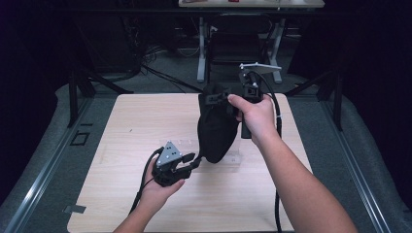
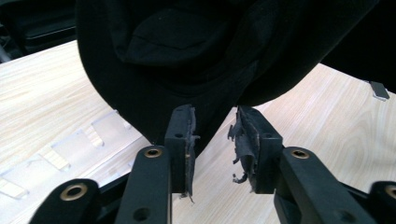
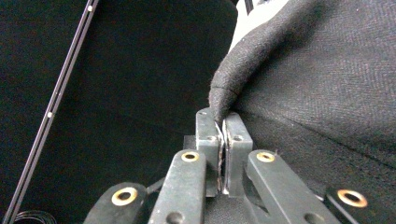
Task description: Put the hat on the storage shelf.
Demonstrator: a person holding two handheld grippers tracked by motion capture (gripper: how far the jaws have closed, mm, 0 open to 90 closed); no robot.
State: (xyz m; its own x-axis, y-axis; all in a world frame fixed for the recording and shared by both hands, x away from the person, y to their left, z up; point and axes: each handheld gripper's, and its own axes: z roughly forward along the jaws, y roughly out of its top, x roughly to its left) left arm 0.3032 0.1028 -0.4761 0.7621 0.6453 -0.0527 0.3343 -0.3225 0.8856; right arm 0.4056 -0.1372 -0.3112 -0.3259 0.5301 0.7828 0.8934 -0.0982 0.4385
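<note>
High view looks down and forward over the table (image 1: 145, 121); both gripper views sit close, sharing the black cloth (image 1: 216, 128) (image 2: 187, 56) (image 3: 317, 84).

From up high I get a dim room with light falling mainly on the pale surface (image 1: 145, 126); the edges sink into near black. The black cloth (image 1: 216, 128) swallows detail, showing almost no folds. The left gripper view is sharp on the wood grain, while the right gripper view looks soft and murky at left.
</note>
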